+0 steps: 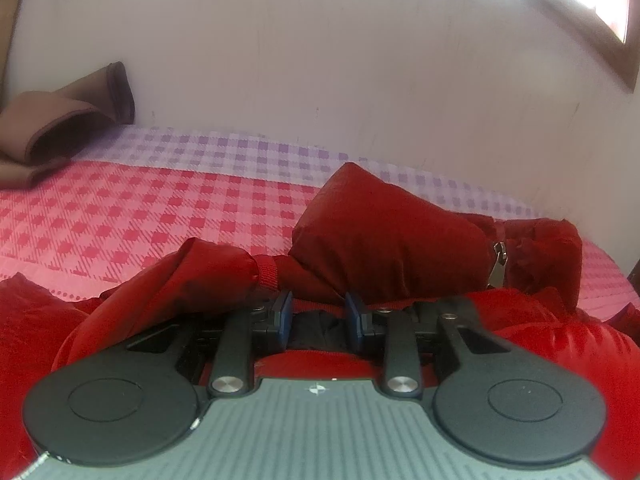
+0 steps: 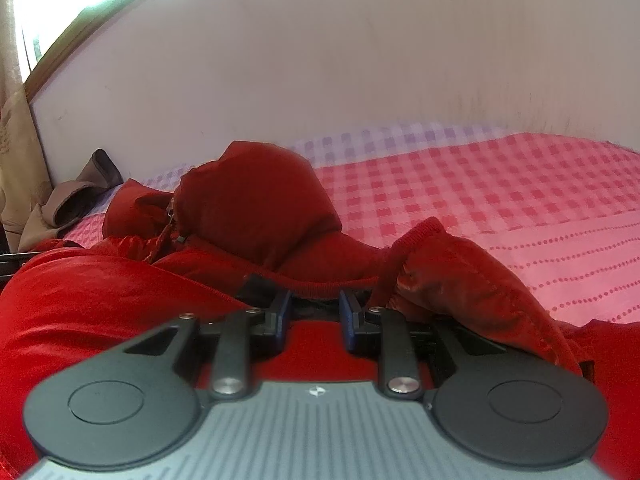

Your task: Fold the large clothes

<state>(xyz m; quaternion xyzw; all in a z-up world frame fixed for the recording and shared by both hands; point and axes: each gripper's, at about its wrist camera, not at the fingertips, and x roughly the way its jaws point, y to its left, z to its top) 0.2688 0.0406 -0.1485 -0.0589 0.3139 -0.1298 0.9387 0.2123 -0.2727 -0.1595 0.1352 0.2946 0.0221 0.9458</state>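
A red padded jacket (image 1: 384, 236) is seen lying bunched on a bed covered by a red-and-white checked bedspread (image 1: 160, 208), along the near edge of the bed, with its hood raised toward the far edge, where the spread turns to a lilac check against the pale wall (image 1: 320, 60).

In the left wrist view, the left gripper (image 1: 319, 318) is buried low in the jacket; red fabric and a dark lining are bunched between its blue pads (image 1: 285, 316), which are drawn in on that fold, so the cloth is pinched. A metal zipper pull (image 1: 497, 264) is seen hanging at the right of the hood. A brown folded cloth (image 1: 60, 132) is lying at the far left corner of the bed, against the wall.

In the right wrist view, the right gripper (image 2: 316, 314) is likewise sunk in the jacket, its narrow gap filled by the ribbed red hem and dark lining, which is clamped between its pads (image 2: 347, 316). A ribbed cuff (image 2: 420, 236) of a sleeve is seen just right of the fingers, resting on the bedspread. A window frame (image 2: 80, 28) is visible at the upper left, beside a beige curtain (image 2: 16, 140).
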